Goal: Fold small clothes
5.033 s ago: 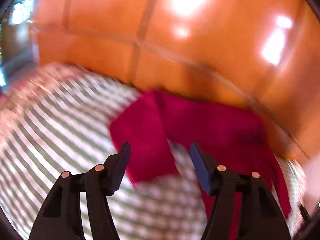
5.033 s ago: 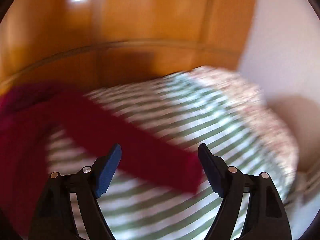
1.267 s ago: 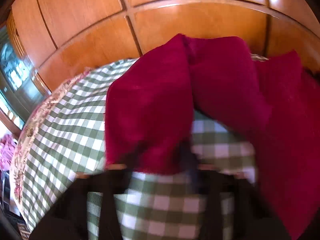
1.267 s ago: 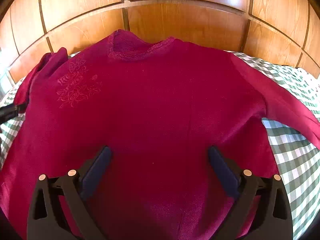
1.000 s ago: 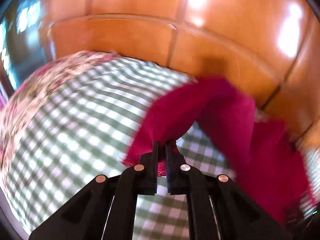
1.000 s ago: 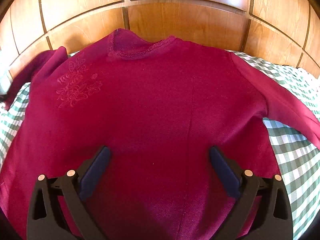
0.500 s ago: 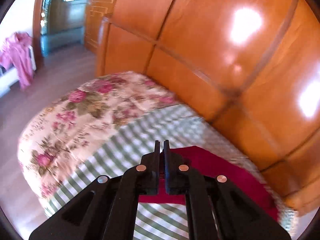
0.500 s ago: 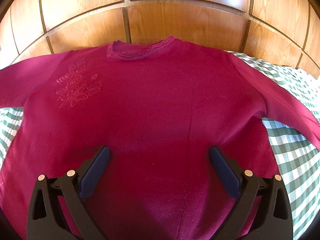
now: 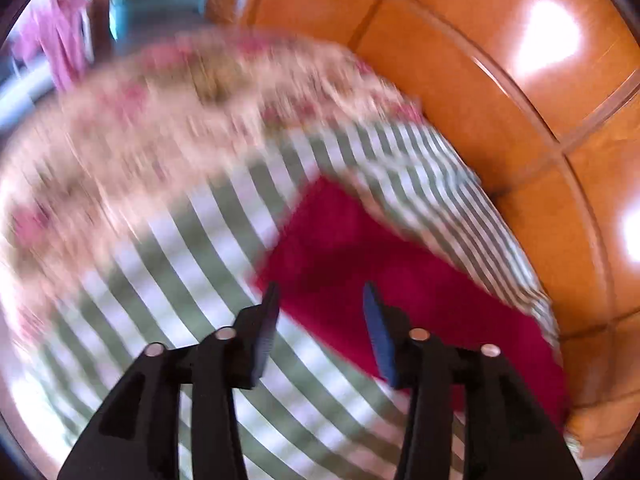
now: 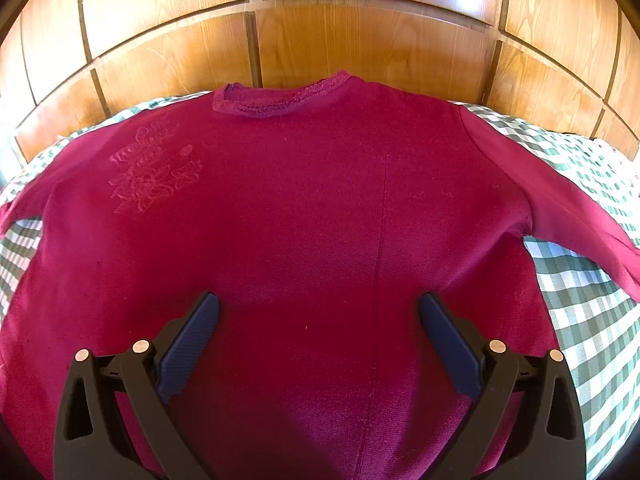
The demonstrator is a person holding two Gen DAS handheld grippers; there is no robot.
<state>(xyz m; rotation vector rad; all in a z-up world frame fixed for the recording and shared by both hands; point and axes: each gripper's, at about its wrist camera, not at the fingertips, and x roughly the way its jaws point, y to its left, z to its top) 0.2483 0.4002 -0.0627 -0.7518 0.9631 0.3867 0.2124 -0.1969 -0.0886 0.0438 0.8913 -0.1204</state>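
Observation:
A dark red long-sleeved sweater (image 10: 304, 208) lies flat on the green checked bedspread (image 10: 580, 292), neckline toward the wooden headboard, both sleeves spread sideways. My right gripper (image 10: 318, 312) hangs open above the lower body of the sweater, nothing between its blue pads. In the blurred left wrist view the end of the sweater's sleeve (image 9: 360, 248) lies flat on the checked cloth. My left gripper (image 9: 320, 300) is just above that cuff with its jaws opening; the pads stand apart and do not press the cloth.
A panelled wooden headboard (image 10: 360, 40) runs right behind the sweater. A floral bedcover edge (image 9: 160, 120) borders the checked cloth on the left side, with the room floor and a pink garment (image 9: 60, 40) beyond it.
My left gripper, shut on the sleeve cuff before, pulled the sleeve out sideways until it lay straight, then parted its jaws and let go. The right gripper has not moved.

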